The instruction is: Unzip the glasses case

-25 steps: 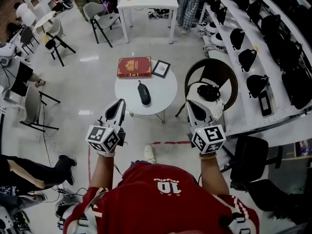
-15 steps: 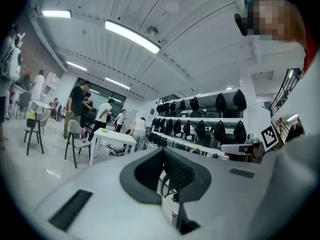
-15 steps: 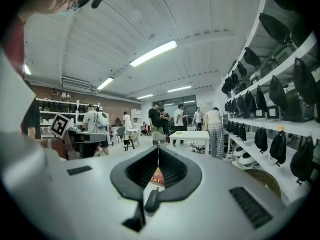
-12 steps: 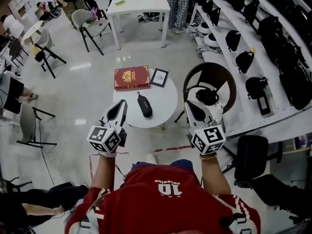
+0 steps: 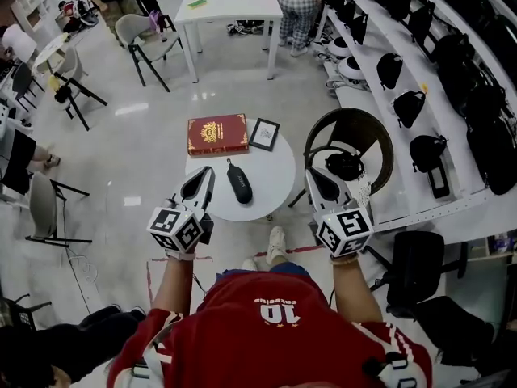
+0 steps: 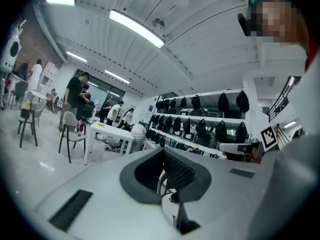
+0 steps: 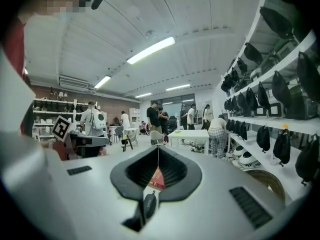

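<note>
Glasses case [image 5: 239, 181] lay closed, mid round table [image 5: 279, 164], untouched. Left gripper [image 5: 202, 175], right gripper [image 5: 313, 176]: jaws pressed together, empty, short of near edge. Risk: unpinned case sliding under zipper pull.

Head cam: high up, looks steeply down on round table [image 5: 275, 176] close below. Left gripper [image 5: 205, 173] & right gripper [image 5: 312, 173] cams: low, level, along own jaws. All 3 share far white table [image 5: 230, 2], shelves [image 5: 420, 124].
</note>
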`<state>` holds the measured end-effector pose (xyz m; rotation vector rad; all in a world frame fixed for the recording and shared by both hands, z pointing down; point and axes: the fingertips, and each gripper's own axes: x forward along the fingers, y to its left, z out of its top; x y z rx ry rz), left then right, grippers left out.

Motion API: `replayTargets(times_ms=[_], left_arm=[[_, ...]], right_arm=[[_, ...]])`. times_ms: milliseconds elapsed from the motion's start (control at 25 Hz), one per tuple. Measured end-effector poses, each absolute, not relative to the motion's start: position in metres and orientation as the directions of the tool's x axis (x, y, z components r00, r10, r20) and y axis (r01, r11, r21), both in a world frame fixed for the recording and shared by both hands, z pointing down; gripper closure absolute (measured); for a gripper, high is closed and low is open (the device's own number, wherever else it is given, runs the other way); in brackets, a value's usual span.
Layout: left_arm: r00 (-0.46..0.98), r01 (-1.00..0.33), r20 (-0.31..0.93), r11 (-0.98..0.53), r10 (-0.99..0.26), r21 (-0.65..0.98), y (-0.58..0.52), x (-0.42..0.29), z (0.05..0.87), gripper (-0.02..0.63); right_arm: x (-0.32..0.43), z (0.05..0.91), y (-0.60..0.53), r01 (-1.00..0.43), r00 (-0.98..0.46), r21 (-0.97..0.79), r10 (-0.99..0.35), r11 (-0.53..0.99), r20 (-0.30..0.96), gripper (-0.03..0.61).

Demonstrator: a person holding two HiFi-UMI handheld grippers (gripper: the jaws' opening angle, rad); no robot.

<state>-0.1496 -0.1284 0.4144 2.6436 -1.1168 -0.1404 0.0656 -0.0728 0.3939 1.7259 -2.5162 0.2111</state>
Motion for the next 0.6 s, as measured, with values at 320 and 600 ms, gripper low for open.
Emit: replayTargets(times_ms=[320, 600], left_arm=[[0.695, -0.700, 0.005, -0.675, -0.719, 0.233, -0.154, -0.136, 0.402, 0.604], [0.696, -0.706, 0.042, -0.674, -0.716, 0.217, -0.169, -0.118, 0.408, 0.575]], right_arm=[[0.065, 0.384, -0.113, -0.911, -0.413, -0.068, -0.903, 0.408, 0.115, 0.563], [0.071, 0.390, -0.124, -0.911, -0.412, -0.074, -0.903, 0.405, 0.121, 0.563]])
